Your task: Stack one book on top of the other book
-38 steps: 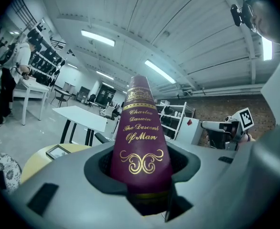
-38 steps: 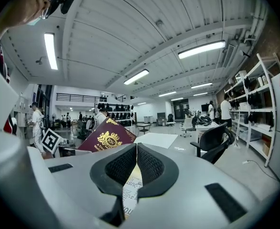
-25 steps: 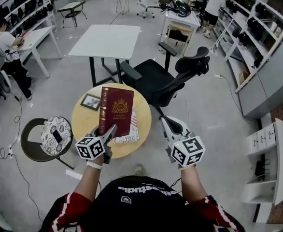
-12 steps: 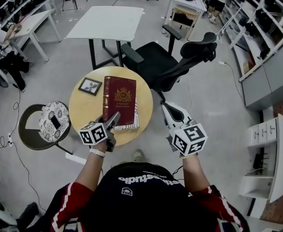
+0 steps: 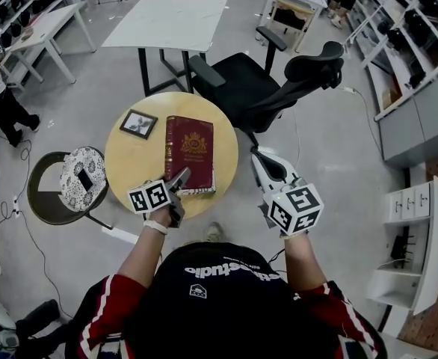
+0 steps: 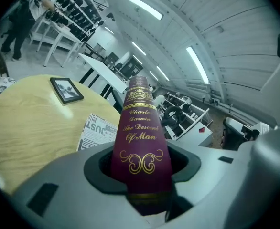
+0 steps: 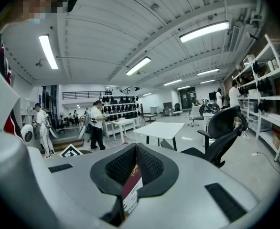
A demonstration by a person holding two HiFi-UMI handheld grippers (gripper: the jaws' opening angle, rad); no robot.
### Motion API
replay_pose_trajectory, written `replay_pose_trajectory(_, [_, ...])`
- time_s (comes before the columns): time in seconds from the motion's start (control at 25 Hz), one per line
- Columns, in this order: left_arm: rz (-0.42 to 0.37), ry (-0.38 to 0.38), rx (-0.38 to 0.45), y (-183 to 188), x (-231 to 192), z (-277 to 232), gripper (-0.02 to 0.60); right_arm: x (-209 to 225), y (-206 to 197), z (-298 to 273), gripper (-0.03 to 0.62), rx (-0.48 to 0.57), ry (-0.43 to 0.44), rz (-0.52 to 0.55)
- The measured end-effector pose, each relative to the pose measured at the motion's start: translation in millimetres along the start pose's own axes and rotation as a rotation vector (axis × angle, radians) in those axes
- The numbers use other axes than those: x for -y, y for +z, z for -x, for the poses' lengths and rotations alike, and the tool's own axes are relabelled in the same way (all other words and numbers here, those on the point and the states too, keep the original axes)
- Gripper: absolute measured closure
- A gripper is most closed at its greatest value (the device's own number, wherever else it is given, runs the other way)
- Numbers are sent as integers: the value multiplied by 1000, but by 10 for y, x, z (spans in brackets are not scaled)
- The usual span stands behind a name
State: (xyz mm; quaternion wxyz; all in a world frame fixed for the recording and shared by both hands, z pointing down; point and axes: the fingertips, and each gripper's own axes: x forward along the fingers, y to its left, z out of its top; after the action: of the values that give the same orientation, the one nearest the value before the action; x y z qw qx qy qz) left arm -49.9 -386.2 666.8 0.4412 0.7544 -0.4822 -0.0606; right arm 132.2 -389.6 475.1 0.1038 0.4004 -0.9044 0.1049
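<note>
Book-on-book placement, round tabletop (image 5: 129, 167).
Maroon book (image 5: 189, 152) lies over newsprint-cover book (image 6: 98, 130) on the person's side of the tabletop, near end clamped in left hand-held gripper (image 5: 180, 182). Right hand-held gripper (image 5: 261, 159) is off past the rim, jaws closed on thin maroon-and-white card (image 7: 130, 192). Framed photo (image 5: 138, 123) is just beside the books.
</note>
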Motion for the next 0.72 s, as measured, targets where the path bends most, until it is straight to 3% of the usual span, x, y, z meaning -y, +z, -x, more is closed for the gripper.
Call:
replay_pose_trajectory(0.28, [104,18,-34,-172,-196,-226,362,71,-45,-100,562,-12,23,-1])
replay_pose_trajectory(0.72, [201,47,-68,-369,-467,-413,360,240,-139,-149,562,-30,17,-16])
